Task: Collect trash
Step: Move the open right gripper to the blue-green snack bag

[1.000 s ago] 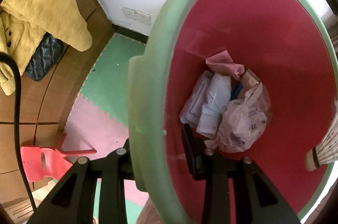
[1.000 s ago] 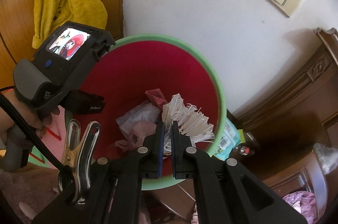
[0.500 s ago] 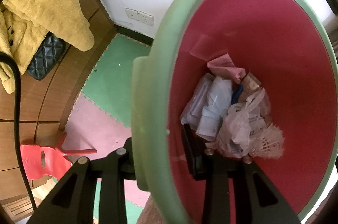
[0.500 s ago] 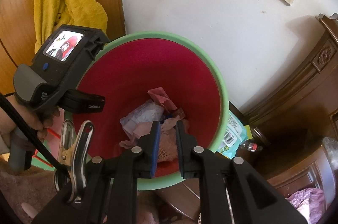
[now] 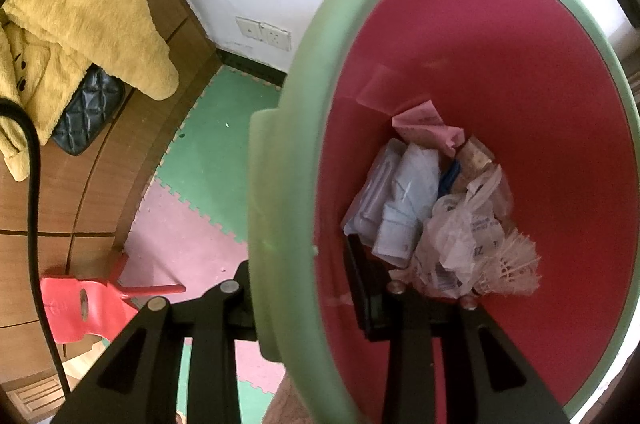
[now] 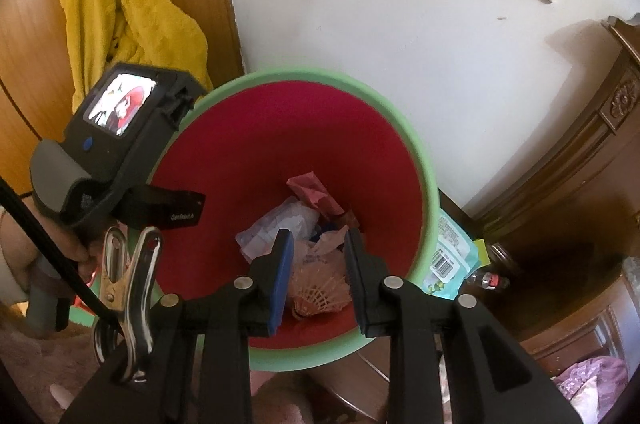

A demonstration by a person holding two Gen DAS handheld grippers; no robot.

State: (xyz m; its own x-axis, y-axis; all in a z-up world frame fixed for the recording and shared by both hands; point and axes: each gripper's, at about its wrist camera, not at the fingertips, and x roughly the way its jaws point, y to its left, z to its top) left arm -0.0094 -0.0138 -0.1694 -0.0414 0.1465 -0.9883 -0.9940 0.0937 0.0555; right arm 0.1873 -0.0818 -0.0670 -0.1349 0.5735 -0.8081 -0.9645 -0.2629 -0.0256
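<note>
A waste bin [image 5: 288,144], green outside and red inside, hangs tilted with my left gripper [image 5: 296,276] shut on its rim, one finger inside and one outside. Crumpled paper [image 5: 404,200], a plastic bag [image 5: 456,244], a pink wrapper [image 5: 424,126] and a white feather shuttlecock [image 5: 508,264] lie at its bottom. In the right wrist view my right gripper [image 6: 318,244] hovers over the bin [image 6: 424,164] with its jaws opening and nothing between them. The shuttlecock [image 6: 316,294] lies below them in the bin. The left gripper [image 6: 160,212] clamps the rim at the left.
A yellow garment [image 5: 80,24] and a black quilted bag [image 5: 88,112] hang on the wooden door at left. A red plastic chair [image 5: 80,308] stands on green and pink foam mats [image 5: 224,152]. Dark wooden furniture [image 6: 580,164], a teal packet [image 6: 452,252] and a bottle [image 6: 488,280] lie right of the bin.
My right gripper let go of the shuttlecock, which dropped into the bin onto the other trash, and its jaws have spread apart. The left gripper kept its hold on the rim.
</note>
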